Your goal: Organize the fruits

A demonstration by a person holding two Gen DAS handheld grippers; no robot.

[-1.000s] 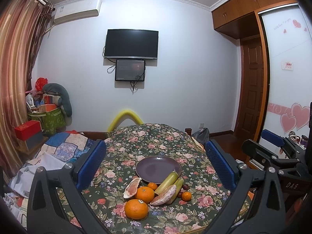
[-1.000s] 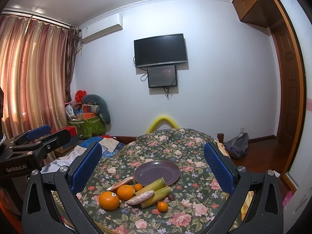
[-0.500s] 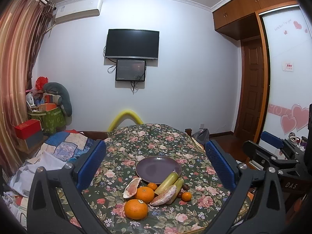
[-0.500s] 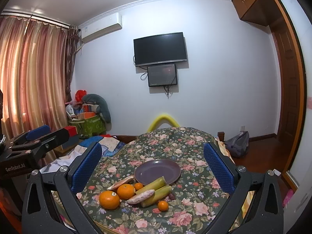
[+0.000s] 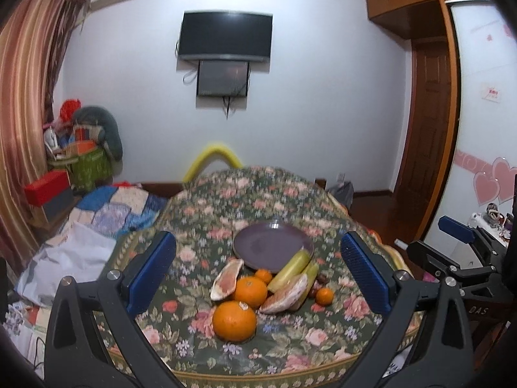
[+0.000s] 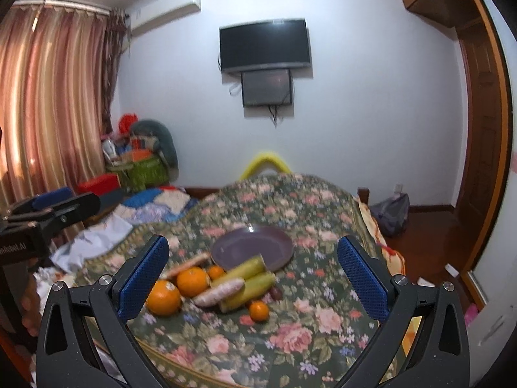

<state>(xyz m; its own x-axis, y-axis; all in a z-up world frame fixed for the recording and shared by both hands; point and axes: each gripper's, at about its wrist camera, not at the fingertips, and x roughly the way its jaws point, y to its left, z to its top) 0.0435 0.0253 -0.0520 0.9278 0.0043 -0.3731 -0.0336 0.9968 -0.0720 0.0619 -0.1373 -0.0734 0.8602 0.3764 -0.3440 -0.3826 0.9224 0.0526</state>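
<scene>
On the floral tabletop (image 5: 284, 200), fruit sits bunched just in front of an empty purple plate (image 5: 271, 246): two big oranges, nearest one (image 5: 234, 320), small tangerines, two pomelo wedges (image 5: 226, 278) and greenish stalks (image 6: 245, 268), maybe bananas or cane, blur makes it hard to say. Left claw (image 5: 258, 273) is released, wide, holding nothing, above the near edge. Right claw (image 6: 253, 276) same, spread and empty. Step looks like approach, nothing plated yet. Next move likely calls for lowering one claw around the nearest orange, closing gently, then carrying it to the plate.
</scene>
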